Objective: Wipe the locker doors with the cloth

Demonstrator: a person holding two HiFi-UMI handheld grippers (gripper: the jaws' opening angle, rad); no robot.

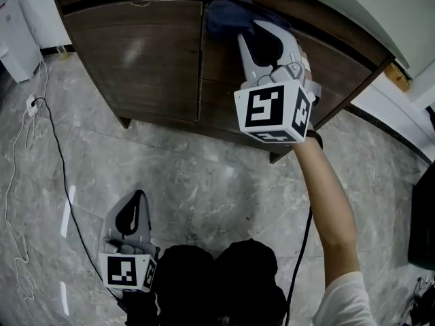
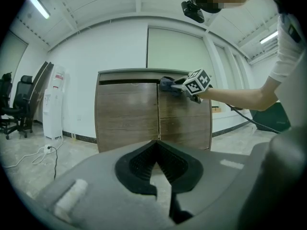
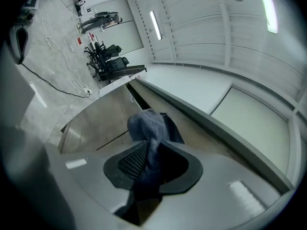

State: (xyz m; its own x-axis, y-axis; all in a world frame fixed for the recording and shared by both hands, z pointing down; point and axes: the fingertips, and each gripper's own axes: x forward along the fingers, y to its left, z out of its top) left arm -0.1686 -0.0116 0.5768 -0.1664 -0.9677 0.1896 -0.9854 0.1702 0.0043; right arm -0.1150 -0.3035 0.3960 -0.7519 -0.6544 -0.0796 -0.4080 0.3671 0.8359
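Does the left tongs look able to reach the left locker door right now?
Probably yes, after a step forward: the left tongs hang low and well short of the left door, with only floor between; the right tongs and cloth are at the other door.

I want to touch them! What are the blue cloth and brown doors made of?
The cloth: soft fabric, probably microfibre or terry; it looks fuzzy and droops in folds.
The locker doors: brown wood-grain streaks with a dull sheen; real wood or printed laminate, cannot tell.
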